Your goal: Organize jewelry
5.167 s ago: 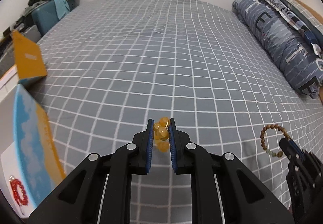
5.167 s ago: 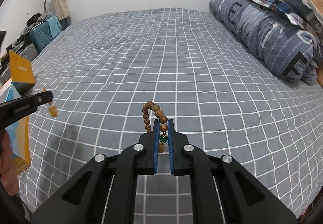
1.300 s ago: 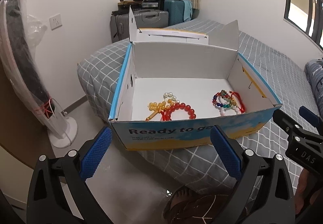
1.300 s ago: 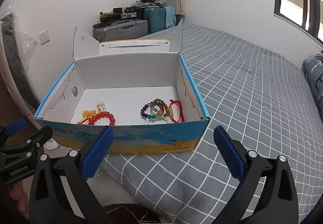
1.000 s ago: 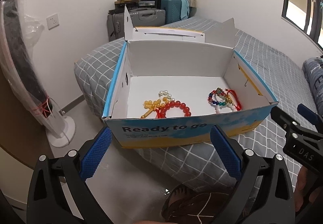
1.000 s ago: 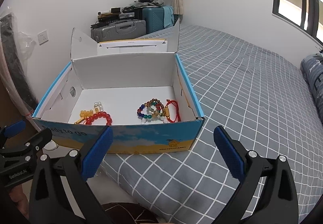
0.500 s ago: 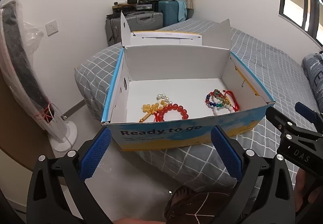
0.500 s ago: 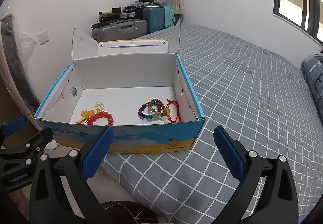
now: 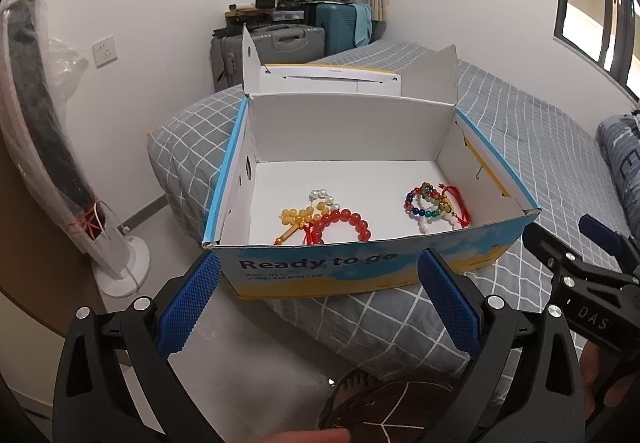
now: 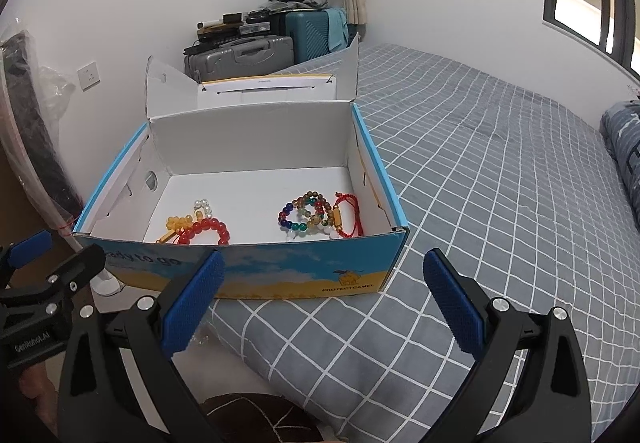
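An open blue and yellow cardboard box (image 9: 360, 271) (image 10: 280, 275) sits on the corner of the bed. Inside lie a red bead bracelet (image 9: 340, 227) (image 10: 206, 229), a yellow bead bracelet (image 9: 298, 216) (image 10: 180, 221), a small white pearl piece (image 9: 322, 197) (image 10: 202, 205), and to the right a cluster of multicoloured bead bracelets (image 9: 430, 205) (image 10: 308, 217) with a red cord bracelet (image 9: 456, 199) (image 10: 352, 211). My left gripper (image 9: 318, 301) and right gripper (image 10: 322, 299) both hang open and hold nothing, in front of the box and short of it.
Grey and teal suitcases (image 9: 280, 43) (image 10: 256, 53) stand against the far wall. A wrapped standing fan (image 9: 64, 163) is at the left by the floor. The grey checked bed (image 10: 500, 183) stretches right, with a pillow (image 10: 624, 151). A person's slippered foot (image 9: 384, 403) shows below.
Earlier each gripper was shut on a bracelet over the bed; now both are open and the bracelets lie in the box. Over the last second the views drifted only slightly.
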{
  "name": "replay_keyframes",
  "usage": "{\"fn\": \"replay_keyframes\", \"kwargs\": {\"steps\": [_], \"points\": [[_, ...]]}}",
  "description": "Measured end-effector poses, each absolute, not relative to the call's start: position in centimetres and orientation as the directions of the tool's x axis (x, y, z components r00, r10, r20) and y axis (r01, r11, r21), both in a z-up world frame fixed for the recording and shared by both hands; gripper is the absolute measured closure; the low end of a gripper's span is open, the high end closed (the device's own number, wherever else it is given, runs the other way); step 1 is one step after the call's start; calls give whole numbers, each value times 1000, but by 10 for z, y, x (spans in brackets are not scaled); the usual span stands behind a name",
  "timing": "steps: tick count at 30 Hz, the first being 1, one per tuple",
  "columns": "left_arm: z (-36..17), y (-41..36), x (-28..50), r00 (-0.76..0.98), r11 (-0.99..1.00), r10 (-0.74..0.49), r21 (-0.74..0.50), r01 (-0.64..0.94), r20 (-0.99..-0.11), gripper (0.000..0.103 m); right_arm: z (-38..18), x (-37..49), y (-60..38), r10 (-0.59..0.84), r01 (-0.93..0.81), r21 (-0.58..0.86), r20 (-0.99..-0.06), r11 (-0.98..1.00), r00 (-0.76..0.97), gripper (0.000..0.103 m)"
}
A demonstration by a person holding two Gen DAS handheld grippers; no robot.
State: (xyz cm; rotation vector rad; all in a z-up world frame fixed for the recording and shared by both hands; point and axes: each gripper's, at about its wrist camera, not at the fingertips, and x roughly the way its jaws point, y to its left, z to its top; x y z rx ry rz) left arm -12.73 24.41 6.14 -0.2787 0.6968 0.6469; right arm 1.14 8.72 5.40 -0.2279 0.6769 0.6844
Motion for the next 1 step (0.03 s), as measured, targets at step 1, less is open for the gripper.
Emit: {"fn": "replay_keyframes", "kwargs": {"steps": [1], "points": [[61, 244, -127, 582, 771, 459, -25, -636, -671, 6, 53, 12, 87, 509, -651, 24, -646, 758, 569, 7]]}}
